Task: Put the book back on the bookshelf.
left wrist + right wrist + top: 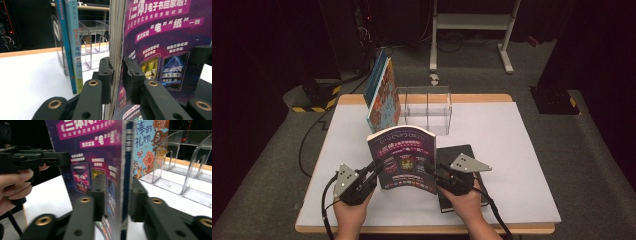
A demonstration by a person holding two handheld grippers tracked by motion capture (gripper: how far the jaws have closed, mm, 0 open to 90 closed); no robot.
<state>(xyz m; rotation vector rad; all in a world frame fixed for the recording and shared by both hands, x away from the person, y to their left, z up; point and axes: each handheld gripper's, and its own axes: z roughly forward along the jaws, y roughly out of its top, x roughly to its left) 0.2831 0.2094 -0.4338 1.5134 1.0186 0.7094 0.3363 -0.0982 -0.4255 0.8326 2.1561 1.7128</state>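
Note:
A purple paperback [404, 157] stands upright near the front of the white table [522, 160], its back cover facing me. My left gripper [376, 170] clamps its left edge. In the left gripper view, the two black pads press on the page block and the cover [160, 37], with the gripper [116, 72] shut on it. My right gripper [432, 170] holds the opposite edge. In the right gripper view, its pads sit on either side of the book [92, 150], with the gripper [117, 192] shut on it. The left gripper [37, 158] and its hand show beyond.
A clear acrylic book rack [427, 107] stands at the back of the table. Two colourful picture books [382, 95] lean upright at its left end. A black book [462, 152] lies flat under my right hand. A white metal stand [472, 22] is on the floor beyond.

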